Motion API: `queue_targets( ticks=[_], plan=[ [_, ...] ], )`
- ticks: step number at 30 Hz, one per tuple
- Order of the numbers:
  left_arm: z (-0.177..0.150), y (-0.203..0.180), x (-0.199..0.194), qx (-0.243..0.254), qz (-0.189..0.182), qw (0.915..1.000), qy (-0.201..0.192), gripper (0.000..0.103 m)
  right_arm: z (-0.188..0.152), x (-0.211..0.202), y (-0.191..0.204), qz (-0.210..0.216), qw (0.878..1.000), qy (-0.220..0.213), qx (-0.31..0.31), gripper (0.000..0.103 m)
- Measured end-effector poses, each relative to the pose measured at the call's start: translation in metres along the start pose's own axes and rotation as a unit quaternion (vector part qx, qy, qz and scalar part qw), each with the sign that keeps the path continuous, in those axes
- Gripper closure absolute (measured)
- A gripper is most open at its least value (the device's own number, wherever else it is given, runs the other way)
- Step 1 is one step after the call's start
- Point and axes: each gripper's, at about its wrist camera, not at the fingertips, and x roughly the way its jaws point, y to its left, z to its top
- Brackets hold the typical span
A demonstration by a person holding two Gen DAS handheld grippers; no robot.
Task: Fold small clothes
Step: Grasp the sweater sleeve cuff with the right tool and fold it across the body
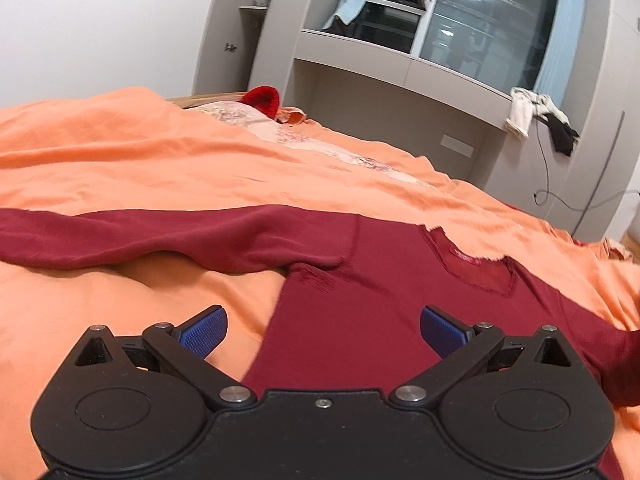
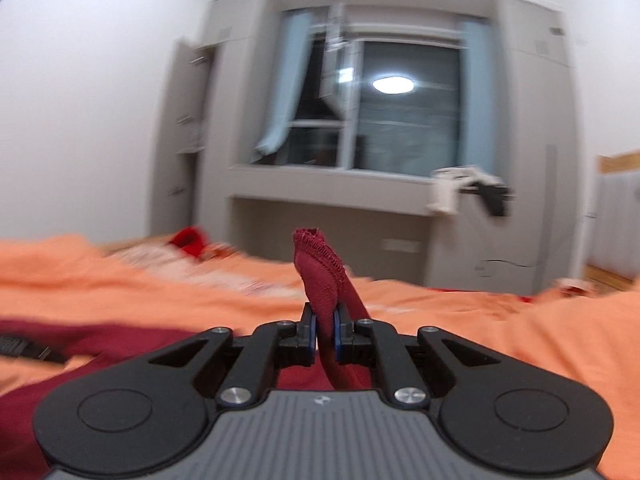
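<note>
A dark red long-sleeved shirt (image 1: 380,280) lies flat on the orange bedspread (image 1: 160,160), its left sleeve (image 1: 160,236) stretched out to the left and its neckline (image 1: 472,260) toward the window. My left gripper (image 1: 323,330) is open and empty, low over the shirt's body near its left side edge. My right gripper (image 2: 325,332) is shut on the cuff end of the shirt's sleeve (image 2: 320,272), which sticks up between the blue pads and trails down under the gripper. The shirt's body (image 2: 80,344) shows at lower left of the right wrist view.
A bright red garment (image 1: 264,100) and a patterned pillow (image 1: 248,118) lie at the far end of the bed. Grey cabinets and a window ledge (image 1: 400,56) stand beyond, with white and black clothes (image 1: 540,120) hanging off the ledge and a cable (image 1: 560,196) dangling.
</note>
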Motion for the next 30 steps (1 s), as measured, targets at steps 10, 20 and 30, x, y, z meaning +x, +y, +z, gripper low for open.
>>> queue_targets(
  ticks=[10,20,30],
  plan=[
    [0.008,0.019,-0.001,-0.05,0.009,0.9987,0.003,0.001,-0.054,0.013,0.1,0.095,0.98,0.088,-0.152,0.094],
    [0.002,0.012,0.004,-0.032,-0.006,0.9994,0.014,0.001,-0.092,-0.019,0.136,0.165,0.941,0.115,-0.271,0.082],
    [-0.019,-0.015,0.015,0.02,-0.021,0.9985,0.046,0.001,-0.082,-0.06,0.058,0.182,0.962,0.12,-0.165,0.029]
  ],
)
